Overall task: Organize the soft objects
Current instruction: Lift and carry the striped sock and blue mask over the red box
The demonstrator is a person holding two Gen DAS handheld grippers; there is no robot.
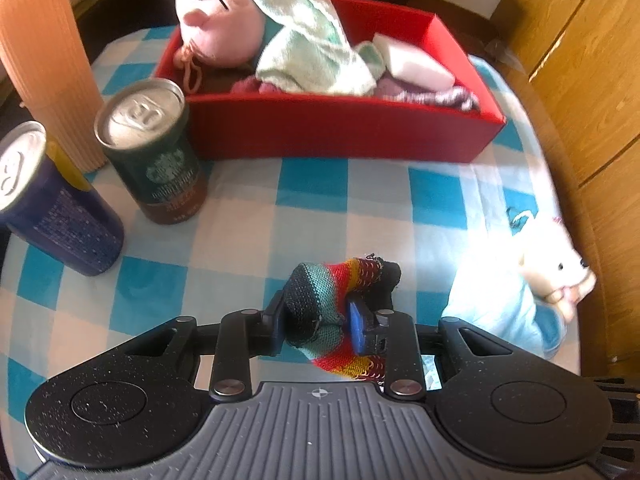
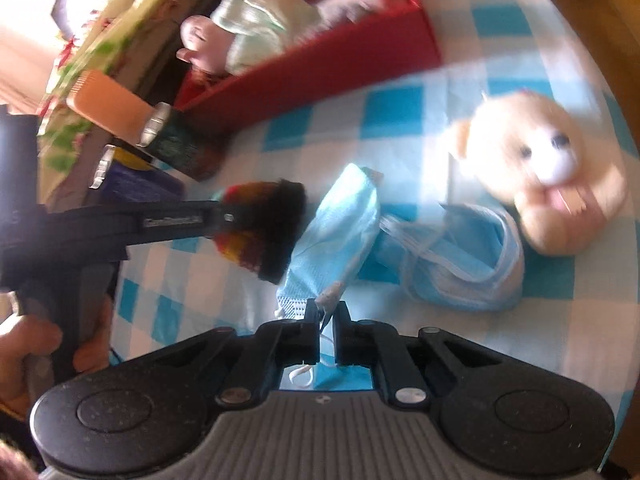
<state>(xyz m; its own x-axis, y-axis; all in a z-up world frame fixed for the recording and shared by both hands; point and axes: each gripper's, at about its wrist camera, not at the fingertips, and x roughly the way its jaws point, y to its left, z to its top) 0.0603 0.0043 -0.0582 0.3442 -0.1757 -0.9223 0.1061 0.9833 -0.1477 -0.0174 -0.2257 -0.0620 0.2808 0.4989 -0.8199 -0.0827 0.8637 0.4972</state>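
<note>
The left gripper [image 1: 320, 320] is clenched on a striped knitted sock [image 1: 334, 300], rainbow-banded with a black end. The sock is bunched between the fingers; its long axis runs roughly along them, the black end pointing ahead toward the red box [image 1: 340, 132], the other end trailing back under the gripper body. It sits above the blue-and-white checked tablecloth [image 1: 240, 220], nearer than the box.

In the right wrist view, the right gripper [image 2: 327, 330] has its fingers drawn nearly together on an edge of a light blue face mask [image 2: 340, 232], white ear loop dangling in the narrow gap. The mask stretches away from the fingers, long axis pointing forward and slightly right; whether it is lifted off the cloth I cannot tell. Beside it lies a second crumpled blue mask [image 2: 472, 264], touching a cream plush bear [image 2: 548, 168] whose face turns toward the camera. Both are well nearer than the box.

Left of the box stand a dark green can [image 1: 154, 152], a blue can [image 1: 52, 200] and a ribbed peach cup [image 1: 44, 60], upright.

Inside the box lie a pink plush toy [image 1: 216, 20], a pale green towel [image 1: 308, 36] draped over it, a white sponge block [image 1: 416, 64] and purple knitwear [image 1: 440, 96].
</note>
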